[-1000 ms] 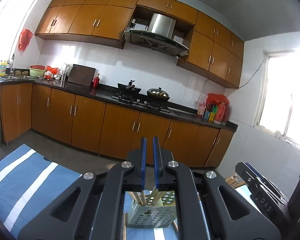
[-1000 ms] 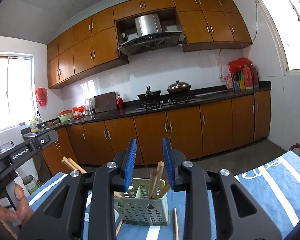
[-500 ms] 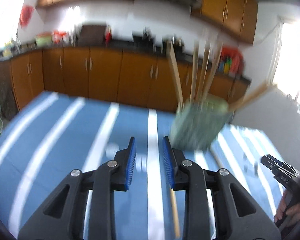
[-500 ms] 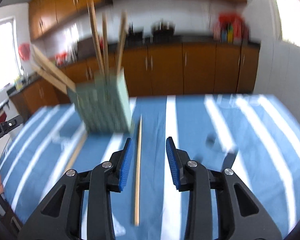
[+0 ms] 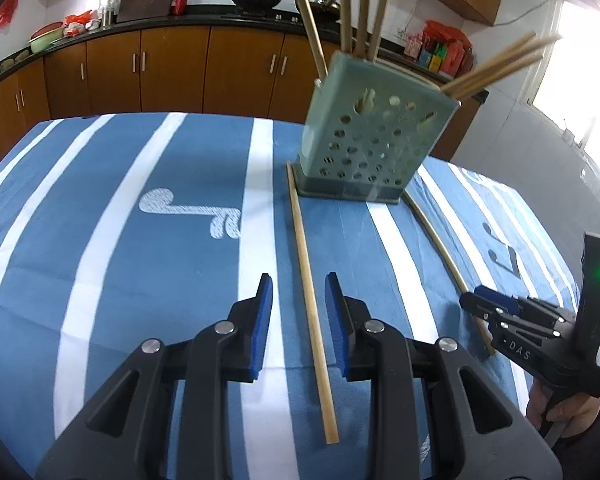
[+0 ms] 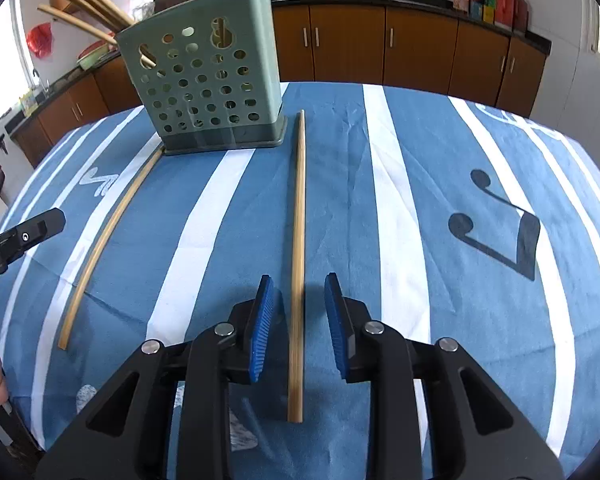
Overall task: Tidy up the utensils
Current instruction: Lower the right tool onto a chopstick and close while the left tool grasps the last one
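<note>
Both my grippers have dropped toward the striped cloth (image 5: pixel 100 240): left gripper (image 5: pixel 299 320) unclenched astride one chopstick (image 5: pixel 308 280); right gripper (image 6: pixel 299 320) closing, astride another chopstick (image 6: pixel 298 240), pads clear; holder (image 6: pixel 204 80) beyond

On the side of your right gripper (image 5: pixel 496 312), seen from the left wrist camera, you can read the white letters "DAS" with a short dash before them. On the blue-and-white striped tablecloth (image 6: pixel 440 200) you have a printed black musical note (image 6: pixel 500 236). Lettering on your left gripper's body (image 6: pixel 20 236) and the labels on the packages on the counter (image 6: pixel 488 4) are too small to read.
</note>
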A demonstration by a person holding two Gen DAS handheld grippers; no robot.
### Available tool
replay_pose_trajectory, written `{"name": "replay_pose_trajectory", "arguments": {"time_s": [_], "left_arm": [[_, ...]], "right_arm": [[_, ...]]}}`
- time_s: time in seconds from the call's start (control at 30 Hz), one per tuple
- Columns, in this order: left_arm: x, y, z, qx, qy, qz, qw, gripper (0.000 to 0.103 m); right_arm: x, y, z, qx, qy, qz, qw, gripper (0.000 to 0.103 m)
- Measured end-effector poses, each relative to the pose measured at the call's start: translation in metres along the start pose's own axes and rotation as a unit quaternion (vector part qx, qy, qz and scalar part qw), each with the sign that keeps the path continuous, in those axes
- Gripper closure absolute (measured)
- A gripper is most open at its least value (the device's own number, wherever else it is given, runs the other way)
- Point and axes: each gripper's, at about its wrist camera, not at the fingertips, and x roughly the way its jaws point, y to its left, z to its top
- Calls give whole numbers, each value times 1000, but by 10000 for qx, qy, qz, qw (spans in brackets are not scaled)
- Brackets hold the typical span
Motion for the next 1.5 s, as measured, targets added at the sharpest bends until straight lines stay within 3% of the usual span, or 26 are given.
{"name": "replay_pose_trajectory", "arguments": {"time_s": [0.37, 0.43, 0.5, 0.57, 0.67, 0.93, 1.03, 1.17, 1.5], "left_arm": [[26, -20, -11, 434, 432, 261, 9978, 75], [32, -22, -13, 504, 505, 360, 9968, 79], [34, -24, -15, 616, 468, 570, 9954, 91], [35, -23, -15, 623, 455, 648, 9949, 94], [35, -13, -12, 499, 443, 746, 9950, 95], [36, 32, 4, 174, 383, 1186, 9921, 95], [39, 44, 12, 115, 362, 1127, 9929, 95], [41, 52, 16, 130, 319, 1105, 9933, 86], [43, 49, 16, 190, 318, 1109, 9931, 77]], "right_arm": [[5, 3, 4, -100, -52, -120, 9999, 79], [5, 3, 4, -121, -59, -138, 9998, 79], [6, 3, 4, -143, -76, -175, 9997, 87], [6, 2, 4, -140, -93, -191, 9997, 96], [7, -3, 6, -89, -112, -264, 9995, 96], [12, -29, 16, 228, -179, -565, 9980, 96], [17, -38, 23, 336, -195, -637, 9972, 96], [22, -40, 29, 316, -190, -647, 9972, 95], [23, -39, 29, 295, -187, -679, 9971, 94]]}}
